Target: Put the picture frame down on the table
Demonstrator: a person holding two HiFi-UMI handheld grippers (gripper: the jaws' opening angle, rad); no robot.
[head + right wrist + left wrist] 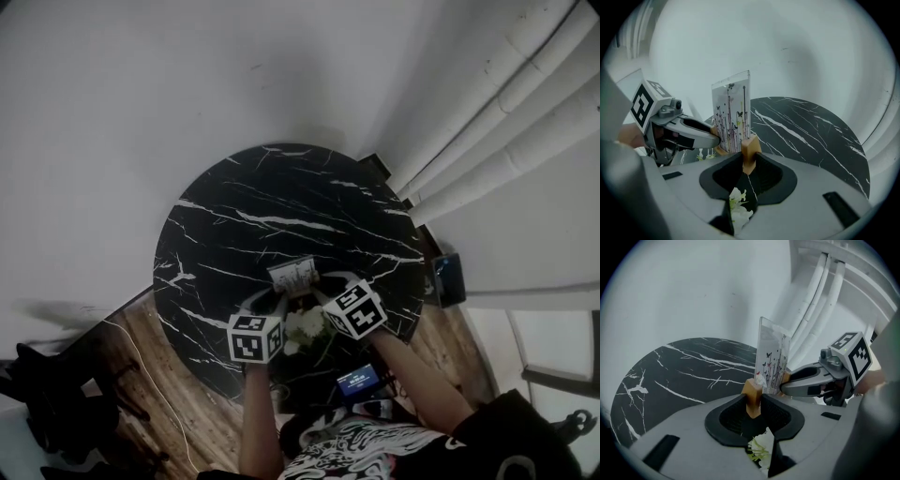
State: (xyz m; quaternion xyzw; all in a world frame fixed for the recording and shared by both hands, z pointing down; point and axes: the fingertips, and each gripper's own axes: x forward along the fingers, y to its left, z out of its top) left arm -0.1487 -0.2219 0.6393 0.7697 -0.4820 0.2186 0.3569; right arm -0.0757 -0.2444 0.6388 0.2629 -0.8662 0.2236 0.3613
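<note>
The picture frame [292,275] is a clear upright panel printed with butterflies and stems, with a wooden foot at each end. It stands over the near part of the round black marble table [244,216]. My left gripper [273,299] is shut on one wooden foot [752,397], below the panel [771,359]. My right gripper [325,286] is shut on the other foot [750,151], beside the panel [732,111]. Each gripper shows in the other's view: the right gripper [820,378] and the left gripper [682,130]. Whether the feet touch the table is hidden.
White flowers [305,326] lie under the grippers at the table's near edge. Pale curtain folds [506,112] hang at the right. A blue-lit screen [359,379] and another dark device [450,279] sit near the wooden floor [187,412]. Dark gear [47,394] lies at the lower left.
</note>
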